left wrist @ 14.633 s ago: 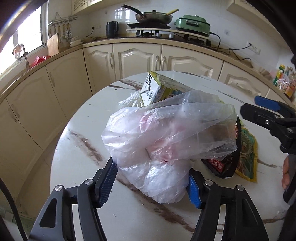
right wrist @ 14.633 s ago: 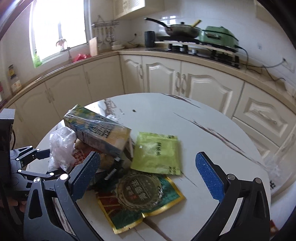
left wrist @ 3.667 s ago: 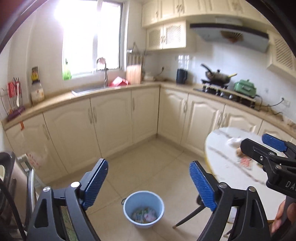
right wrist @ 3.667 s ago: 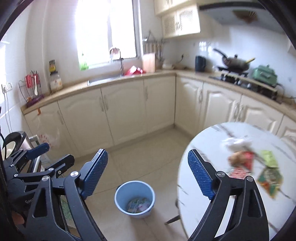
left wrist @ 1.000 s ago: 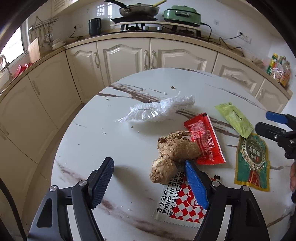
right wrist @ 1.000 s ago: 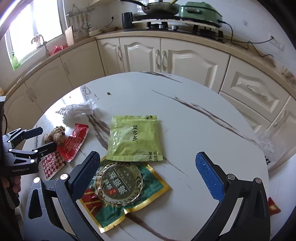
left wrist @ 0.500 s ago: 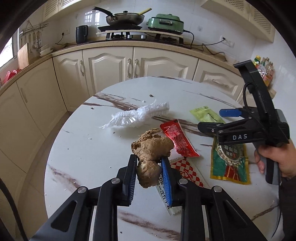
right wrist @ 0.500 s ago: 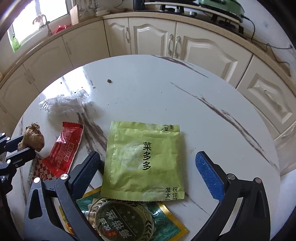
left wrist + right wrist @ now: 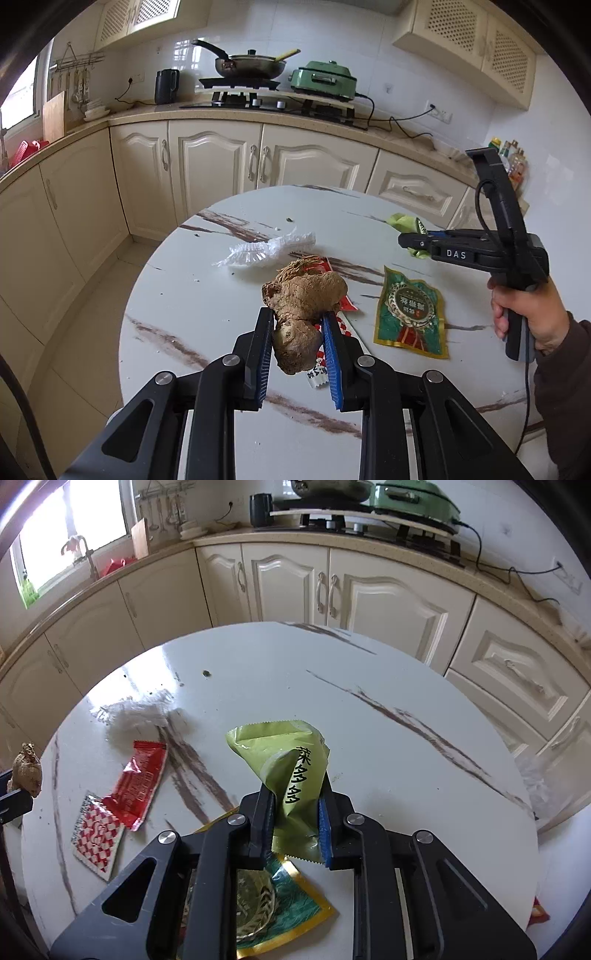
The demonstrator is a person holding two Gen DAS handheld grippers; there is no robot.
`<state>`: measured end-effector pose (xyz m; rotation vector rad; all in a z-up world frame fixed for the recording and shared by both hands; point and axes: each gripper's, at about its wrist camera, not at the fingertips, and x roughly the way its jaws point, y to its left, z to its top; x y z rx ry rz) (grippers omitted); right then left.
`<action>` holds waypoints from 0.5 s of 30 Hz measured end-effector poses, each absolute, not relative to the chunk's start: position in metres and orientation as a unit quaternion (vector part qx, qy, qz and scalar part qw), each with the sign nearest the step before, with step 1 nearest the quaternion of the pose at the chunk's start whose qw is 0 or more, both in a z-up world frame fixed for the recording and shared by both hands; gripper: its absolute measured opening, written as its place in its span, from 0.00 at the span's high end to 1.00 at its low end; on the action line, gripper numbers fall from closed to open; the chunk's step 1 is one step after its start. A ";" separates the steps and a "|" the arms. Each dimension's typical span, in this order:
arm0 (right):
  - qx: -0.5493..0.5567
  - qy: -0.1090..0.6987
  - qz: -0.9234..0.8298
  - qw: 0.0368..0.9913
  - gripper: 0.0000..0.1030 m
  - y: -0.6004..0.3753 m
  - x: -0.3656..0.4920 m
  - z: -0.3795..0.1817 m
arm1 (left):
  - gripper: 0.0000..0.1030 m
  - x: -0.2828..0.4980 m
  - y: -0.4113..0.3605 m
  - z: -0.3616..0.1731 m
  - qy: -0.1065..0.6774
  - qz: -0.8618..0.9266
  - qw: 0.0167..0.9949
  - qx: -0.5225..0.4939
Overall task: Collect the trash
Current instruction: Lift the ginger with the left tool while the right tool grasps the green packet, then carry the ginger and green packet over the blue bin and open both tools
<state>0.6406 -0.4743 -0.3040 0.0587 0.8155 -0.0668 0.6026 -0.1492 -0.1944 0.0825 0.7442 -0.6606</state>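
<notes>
wrappers lie on table, cabinets behind.

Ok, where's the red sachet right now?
The red sachet lies flat on the table's left side in the right wrist view, between the white plastic wrap and the checkered packet.

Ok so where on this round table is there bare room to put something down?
The far and right side of the table, past the brown streak, is bare. Crowded: the near left, with the clear wrapper, red packet, checked sachet and green-gold pouch.
</notes>
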 end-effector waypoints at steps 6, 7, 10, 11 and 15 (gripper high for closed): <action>0.017 0.342 0.026 0.939 0.81 -0.410 0.606 -0.246 | 0.79 0.562 -0.094 -0.171 0.332 -0.298 0.895 0.015; 0.014 0.335 0.042 0.941 0.81 -0.393 0.601 -0.239 | 0.79 0.554 -0.082 -0.169 0.329 -0.292 0.898 0.011; 0.007 0.319 0.094 0.943 0.81 -0.338 0.590 -0.222 | 0.79 0.531 -0.044 -0.164 0.320 -0.266 0.909 0.003; 0.006 0.316 0.114 0.942 0.81 -0.318 0.588 -0.220 | 0.79 0.524 -0.030 -0.164 0.318 -0.257 0.912 -0.002; -0.002 0.310 0.188 0.932 0.81 -0.234 0.585 -0.218 | 0.79 0.498 0.027 -0.171 0.323 -0.218 0.921 -0.017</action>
